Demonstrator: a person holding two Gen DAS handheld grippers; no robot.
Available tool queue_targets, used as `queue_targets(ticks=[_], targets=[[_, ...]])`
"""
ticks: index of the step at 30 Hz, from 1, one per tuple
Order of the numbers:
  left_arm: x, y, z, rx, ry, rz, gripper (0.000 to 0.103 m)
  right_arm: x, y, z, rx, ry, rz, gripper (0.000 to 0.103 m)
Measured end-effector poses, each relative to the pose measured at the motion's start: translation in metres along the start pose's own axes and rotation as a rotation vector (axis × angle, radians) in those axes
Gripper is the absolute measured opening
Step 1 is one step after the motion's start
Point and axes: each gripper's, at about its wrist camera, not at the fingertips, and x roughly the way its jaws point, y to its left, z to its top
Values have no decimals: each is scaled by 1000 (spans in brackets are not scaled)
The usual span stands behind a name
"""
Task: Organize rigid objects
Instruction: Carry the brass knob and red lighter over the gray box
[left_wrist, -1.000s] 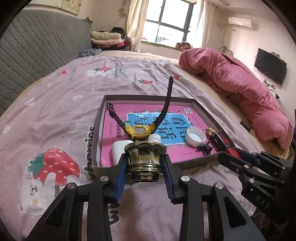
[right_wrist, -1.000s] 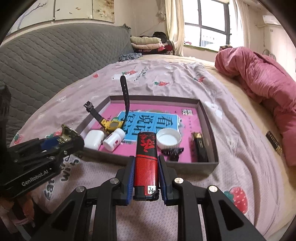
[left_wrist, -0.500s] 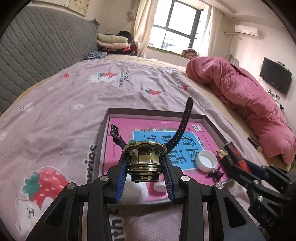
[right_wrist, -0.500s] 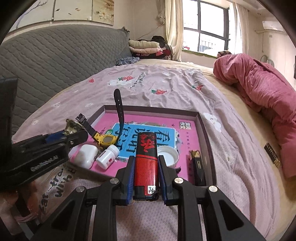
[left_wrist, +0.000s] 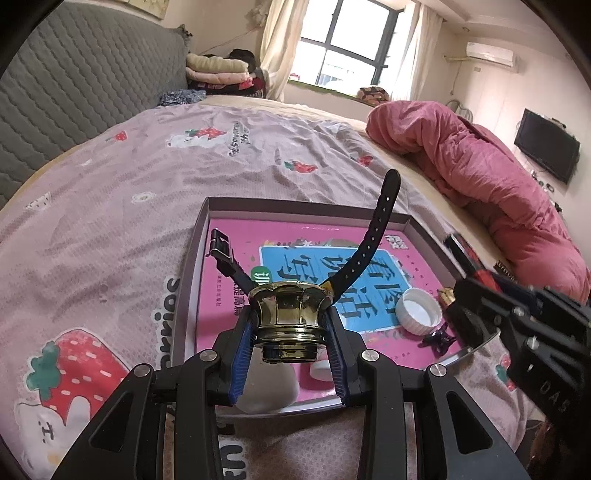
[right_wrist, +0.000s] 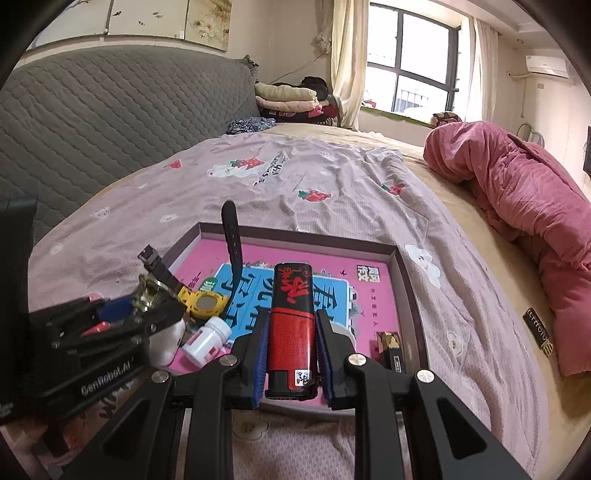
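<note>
My left gripper (left_wrist: 290, 326) is shut on a brass-coloured fluted cap (left_wrist: 290, 314), held over the near left corner of the shallow box (left_wrist: 201, 236) with a pink printed floor. My right gripper (right_wrist: 291, 334) is shut on a red and black lighter (right_wrist: 293, 317), upright above the box's near edge (right_wrist: 408, 280). In the box lie a yellow watch with black straps (right_wrist: 205, 302), a small white bottle (right_wrist: 207, 338), a white case (left_wrist: 269, 384), a white lid (left_wrist: 419, 312), a black hair clip (left_wrist: 439, 339) and a dark lighter (right_wrist: 389, 349).
The box rests on a lilac strawberry-print bedsheet (left_wrist: 110, 206). A bunched pink duvet (right_wrist: 524, 206) lies along the right side. A small dark item with gold lettering (right_wrist: 537, 330) lies on the sheet to the right of the box. A grey quilted headboard (right_wrist: 92, 110) stands at the left.
Both grippers have moved forward toward and over the near part of the box, each keeping its hold. The box's contents have stayed put.
</note>
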Motion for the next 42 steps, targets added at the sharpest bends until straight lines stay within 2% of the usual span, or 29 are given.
queue_targets(ticks=[6, 42], targets=[[4, 5, 1, -8, 10, 0, 37, 7, 4, 5, 10, 10, 15, 24], [22, 5, -2, 17, 63, -31, 37, 56, 24, -14, -58, 151, 42, 24]])
